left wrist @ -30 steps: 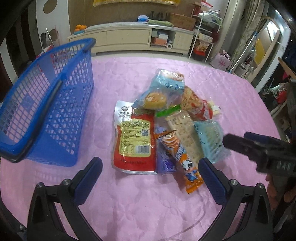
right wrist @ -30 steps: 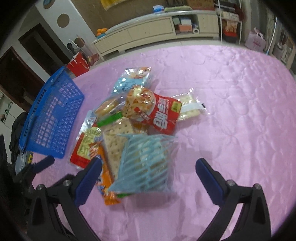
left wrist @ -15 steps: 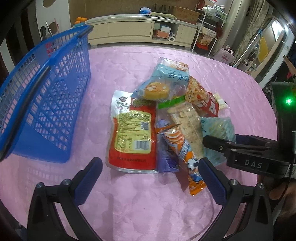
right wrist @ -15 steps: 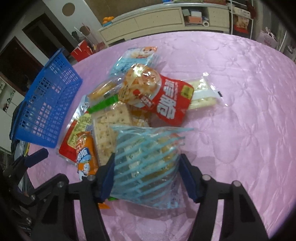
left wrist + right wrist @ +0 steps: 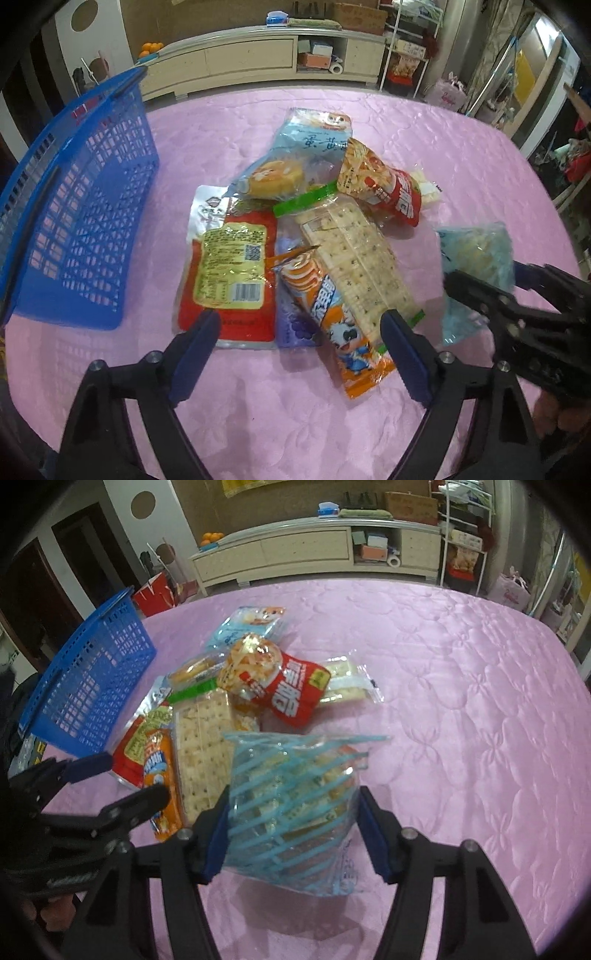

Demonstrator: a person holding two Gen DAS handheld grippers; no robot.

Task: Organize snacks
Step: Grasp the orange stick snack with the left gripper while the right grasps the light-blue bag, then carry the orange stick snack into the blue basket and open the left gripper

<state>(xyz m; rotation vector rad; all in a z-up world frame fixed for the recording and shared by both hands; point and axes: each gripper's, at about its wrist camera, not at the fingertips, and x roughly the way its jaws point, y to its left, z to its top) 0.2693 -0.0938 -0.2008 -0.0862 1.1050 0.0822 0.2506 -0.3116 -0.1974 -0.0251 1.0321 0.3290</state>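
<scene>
- Pink quilted cloth (image 5: 461, 701) is covering the table; a cream sideboard (image 5: 258, 62) is standing behind it.
- The right gripper (image 5: 293, 834) is clamping a clear packet with pale blue stripes (image 5: 291, 805) between its blue pads, beside the pile.
- The left gripper (image 5: 299, 354) has just been narrowing its jaws; they are gaping over the near edge of the pile, gripping nothing.
- A long cracker packet (image 5: 354, 254), an orange cartoon wrapper (image 5: 332, 314) and a flat red pouch (image 5: 229, 273) are crowding under it.
- A blue plastic mesh basket (image 5: 77, 229) is tilting at the left.
- Only the right view is showing the striped packet's lower end; the left view is showing the red pouch's barcode.
</scene>
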